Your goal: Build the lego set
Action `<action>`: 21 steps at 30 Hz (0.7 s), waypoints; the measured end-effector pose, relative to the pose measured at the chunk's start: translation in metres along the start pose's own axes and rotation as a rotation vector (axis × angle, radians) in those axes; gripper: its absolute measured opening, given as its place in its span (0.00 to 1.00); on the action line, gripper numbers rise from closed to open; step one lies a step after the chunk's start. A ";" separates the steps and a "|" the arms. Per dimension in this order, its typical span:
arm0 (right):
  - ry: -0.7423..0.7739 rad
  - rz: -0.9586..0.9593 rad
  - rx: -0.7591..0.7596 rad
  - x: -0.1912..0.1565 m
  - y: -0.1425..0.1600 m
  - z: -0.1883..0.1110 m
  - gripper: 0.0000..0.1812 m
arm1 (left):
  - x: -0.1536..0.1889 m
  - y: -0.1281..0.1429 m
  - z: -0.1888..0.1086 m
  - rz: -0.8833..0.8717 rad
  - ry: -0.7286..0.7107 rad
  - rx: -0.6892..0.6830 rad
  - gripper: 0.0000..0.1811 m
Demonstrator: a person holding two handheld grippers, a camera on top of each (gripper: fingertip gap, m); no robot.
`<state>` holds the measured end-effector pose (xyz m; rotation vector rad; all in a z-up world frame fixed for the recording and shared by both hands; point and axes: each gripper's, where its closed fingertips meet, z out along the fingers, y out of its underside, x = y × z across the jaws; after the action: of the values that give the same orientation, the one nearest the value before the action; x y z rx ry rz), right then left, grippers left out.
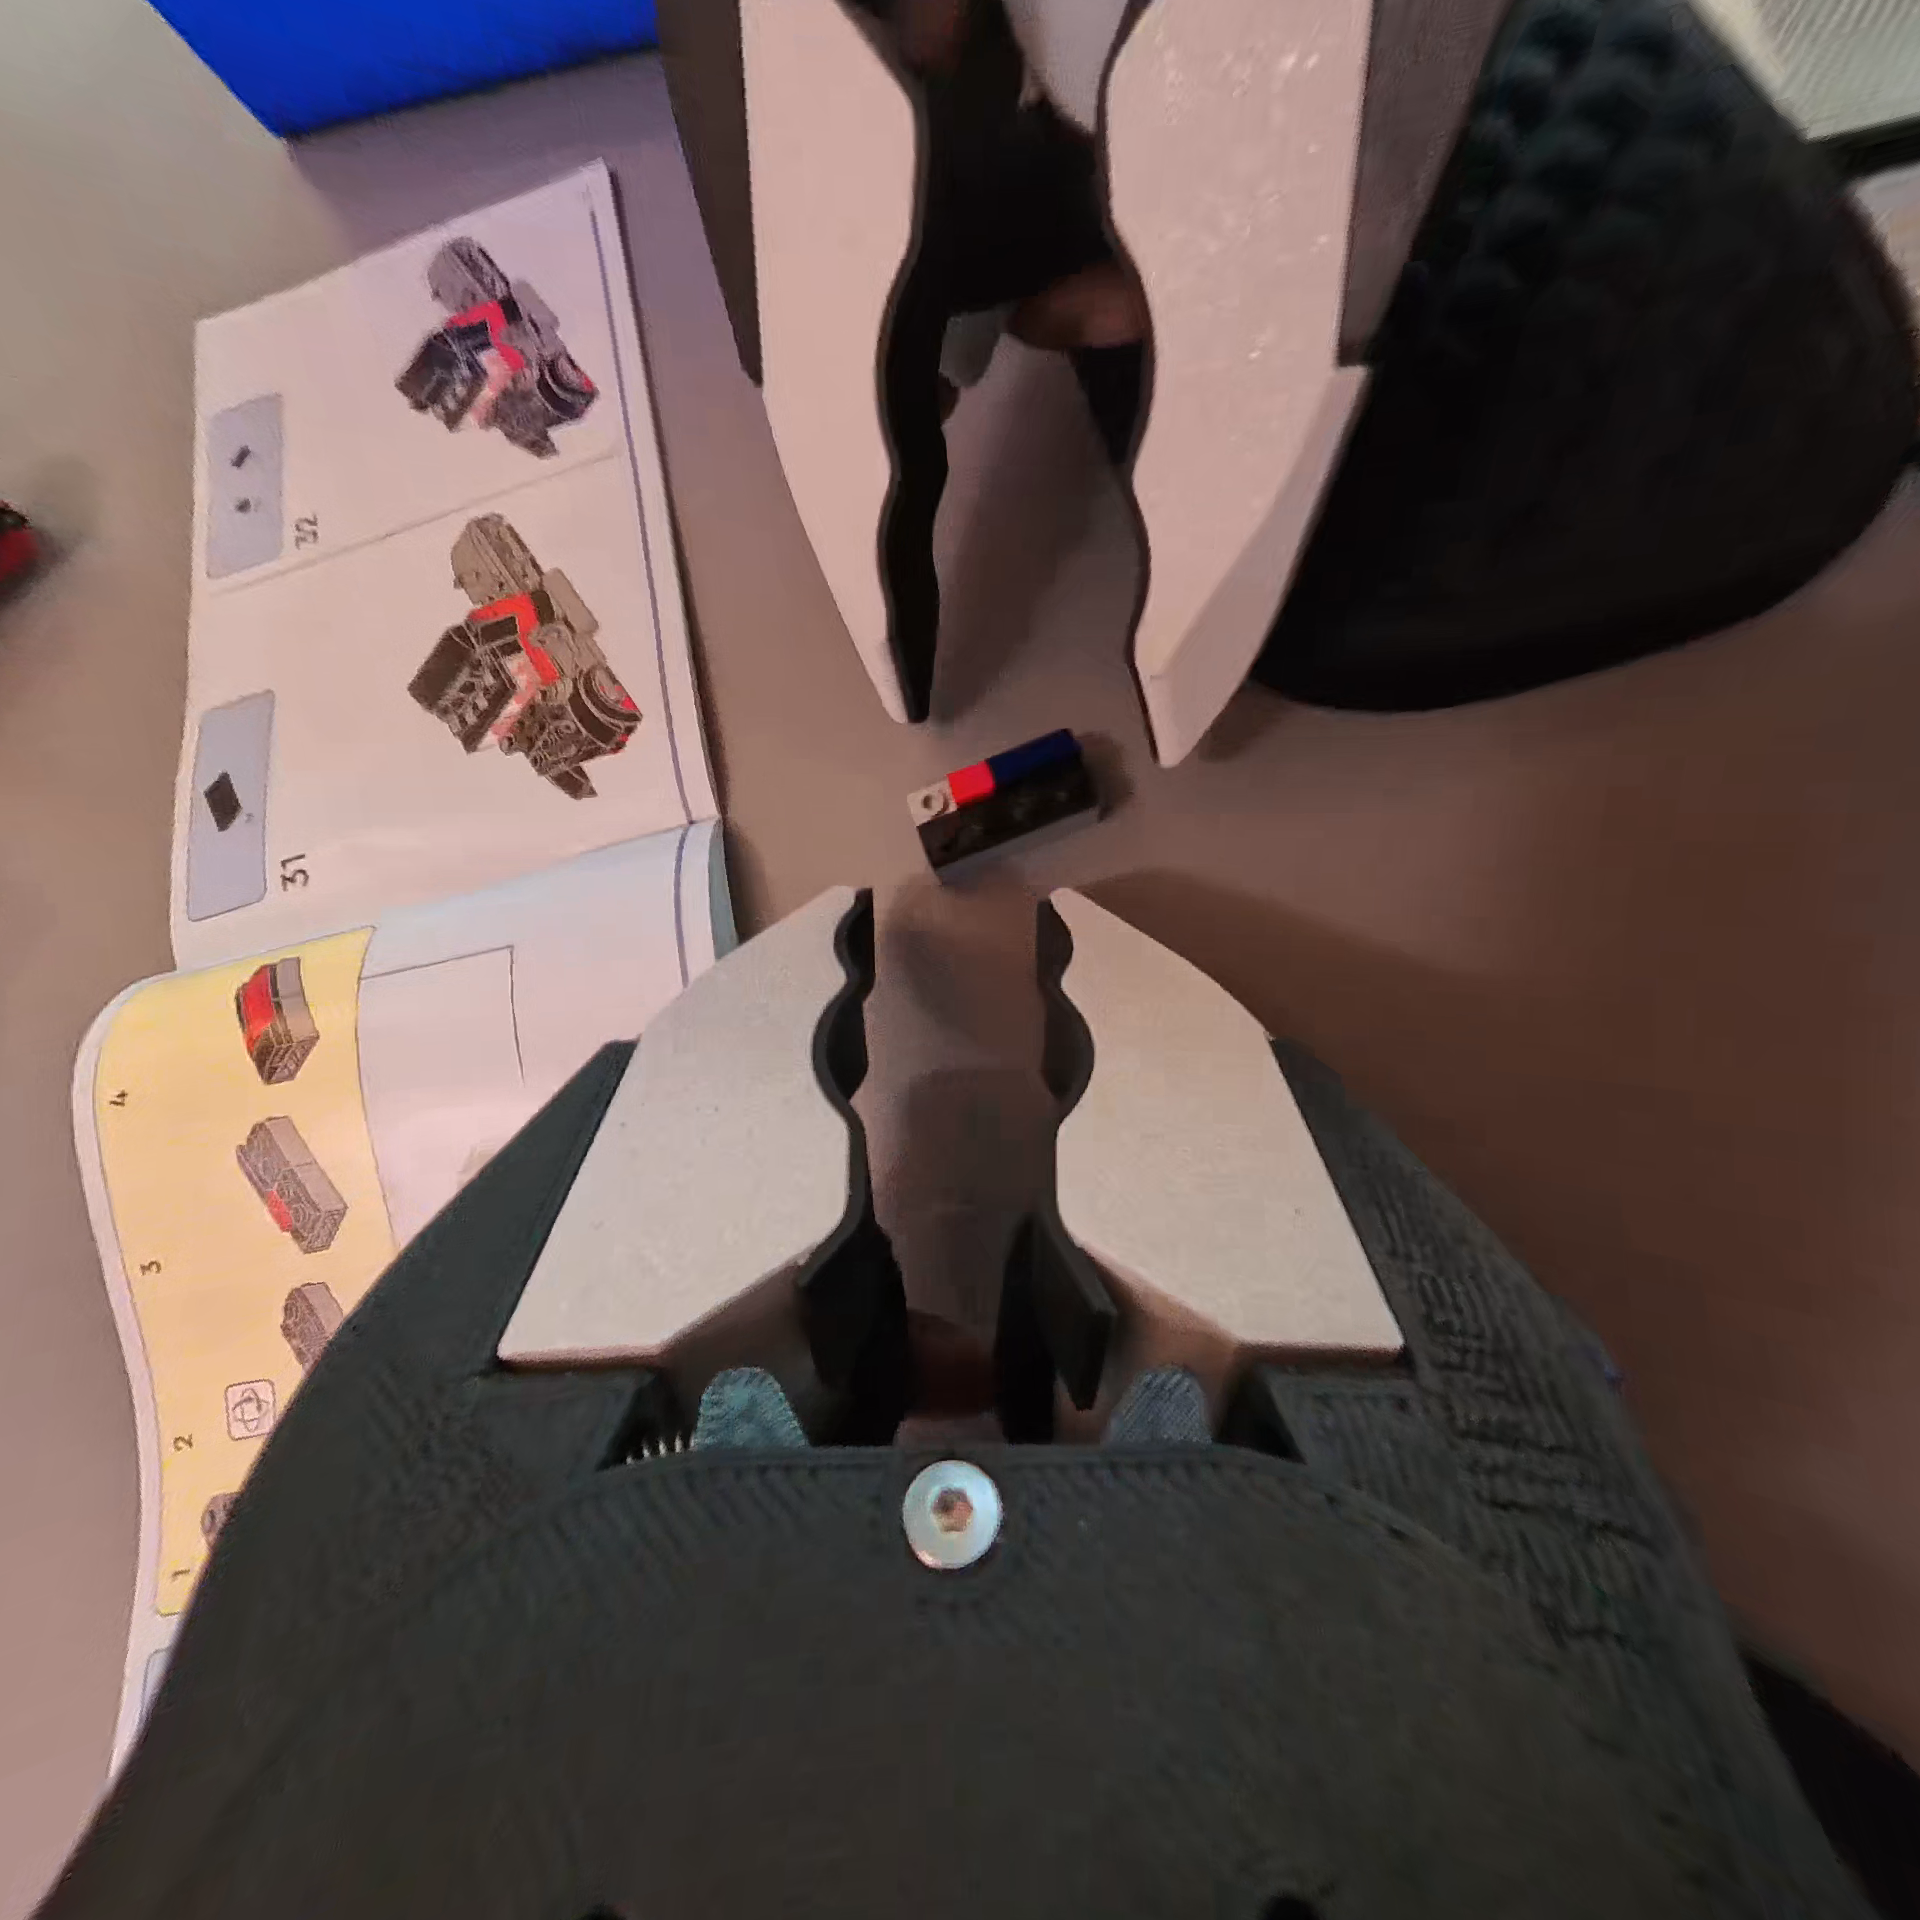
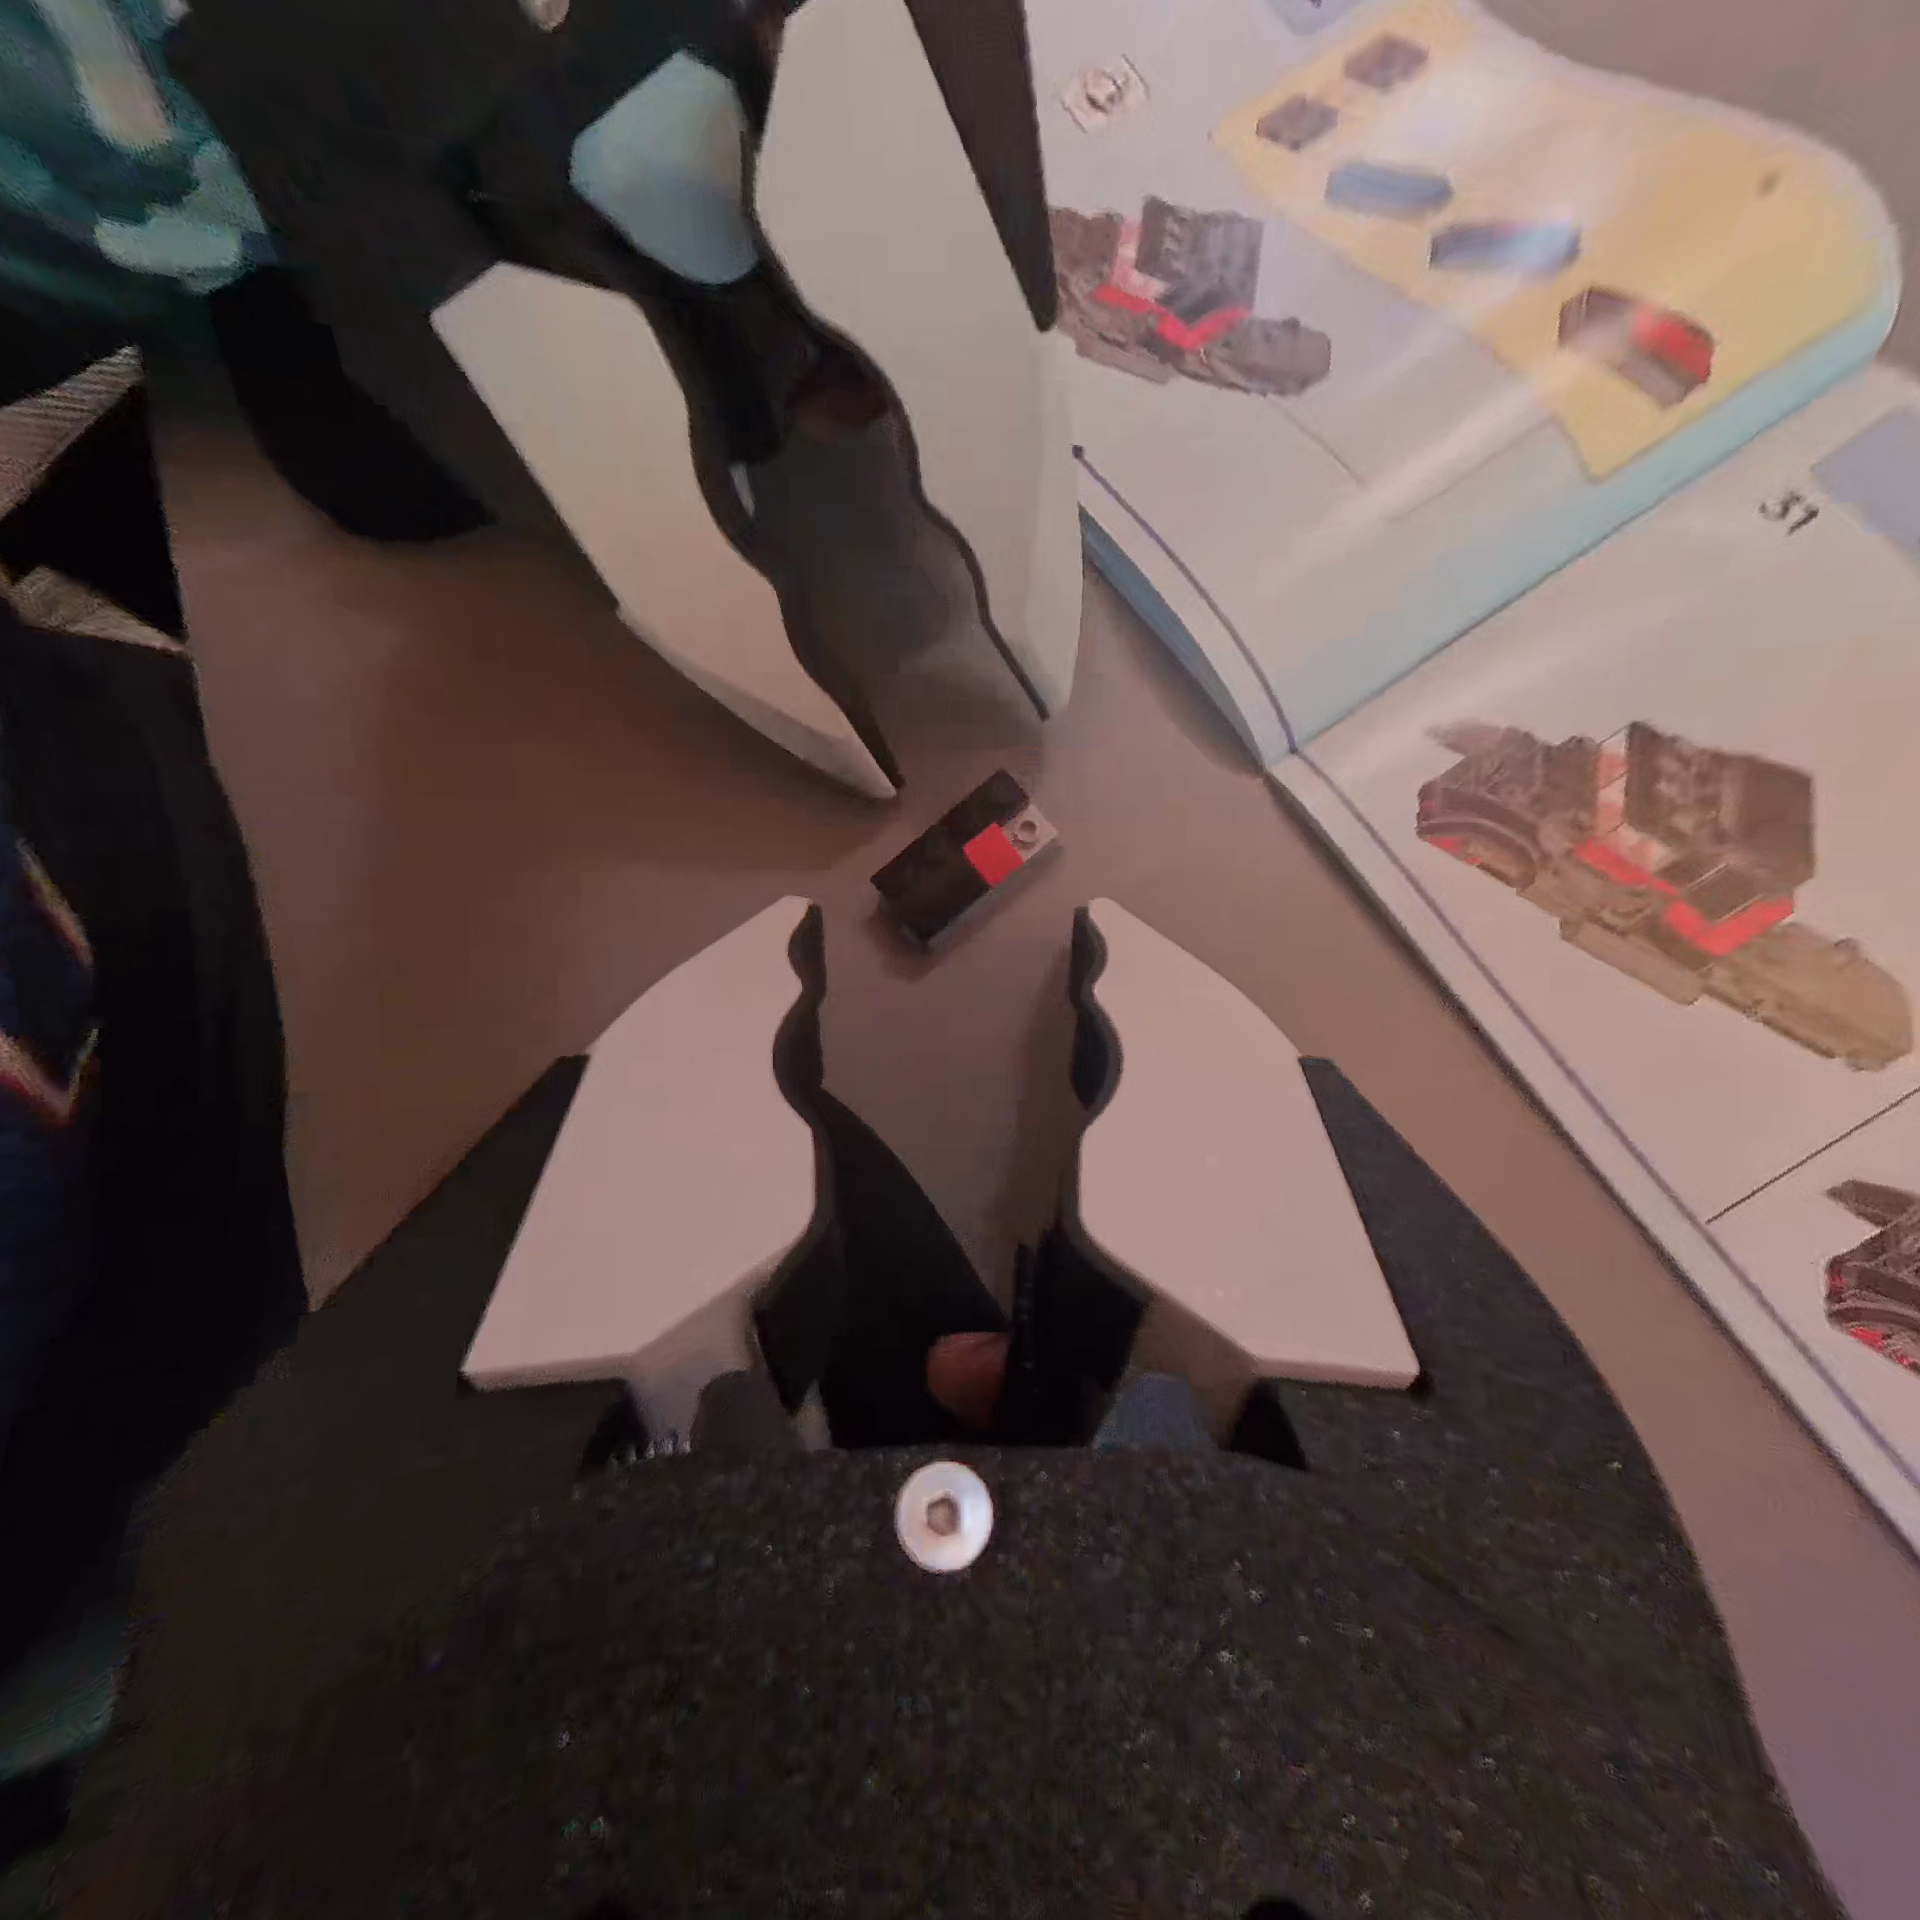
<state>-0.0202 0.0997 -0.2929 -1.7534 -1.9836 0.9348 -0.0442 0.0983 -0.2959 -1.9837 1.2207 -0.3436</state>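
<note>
1. My left gripper (image 1: 956, 904) has its fingers apart and holds nothing.
2. My right gripper (image 2: 940, 914) is also spread and empty, facing the left one tip to tip.
3. The small brick assembly (image 1: 1010, 805), black with red, blue and grey on top, lies on the table (image 1: 1455, 935) between both pairs of fingertips, touching neither.
4. The open instruction booklet (image 1: 436, 623) lies just beside it.

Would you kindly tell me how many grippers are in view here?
2. The left gripper and right gripper face each other tip to tip over the table, both open, with a small lego block lying between their tips, untouched.
</note>
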 end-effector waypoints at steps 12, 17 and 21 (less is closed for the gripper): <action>-0.138 -0.475 -0.046 0.012 -0.010 0.015 0.09 | -0.023 -0.014 -0.039 -0.054 -0.161 0.112 0.16; -0.310 -0.612 -0.060 0.016 -0.012 0.016 0.09 | -0.018 0.007 -0.044 -0.145 -0.119 0.083 0.17; -0.382 -0.677 -0.083 0.016 -0.011 0.015 0.09 | -0.012 0.016 -0.034 -0.146 -0.064 0.020 0.16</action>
<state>-0.0412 0.1113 -0.2995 -0.8397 -2.6241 0.9869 -0.0804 0.0884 -0.2827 -2.0560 1.0311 -0.3609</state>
